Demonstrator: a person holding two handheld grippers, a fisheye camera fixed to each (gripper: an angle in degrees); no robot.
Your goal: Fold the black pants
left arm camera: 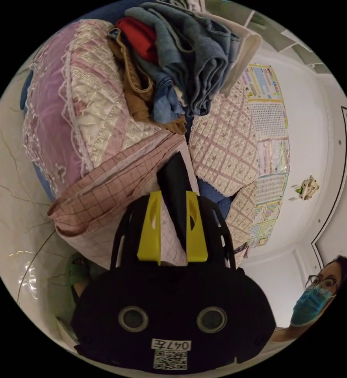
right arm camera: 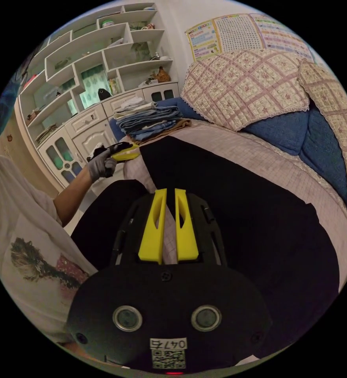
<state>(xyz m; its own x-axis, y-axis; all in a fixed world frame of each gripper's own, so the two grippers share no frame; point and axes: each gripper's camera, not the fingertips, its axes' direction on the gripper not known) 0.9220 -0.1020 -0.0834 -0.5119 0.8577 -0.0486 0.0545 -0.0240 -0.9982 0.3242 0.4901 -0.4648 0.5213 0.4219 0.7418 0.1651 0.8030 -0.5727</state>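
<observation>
The black pants lie spread on a sofa seat under a pink checked cover. My right gripper sits at the near edge of the pants. Its yellow jaws are almost together, with black cloth between the tips. At the far corner of the pants a gloved hand holds my left gripper. In the left gripper view a strip of the black pants rises to a point from between the yellow jaws of my left gripper, which are closed onto it.
A pile of folded clothes sits at the far end of the seat, also seen as the pile. Quilted cushions line the sofa back. White shelves stand behind. The person's shirt is close on the left. Pale floor lies beside the sofa.
</observation>
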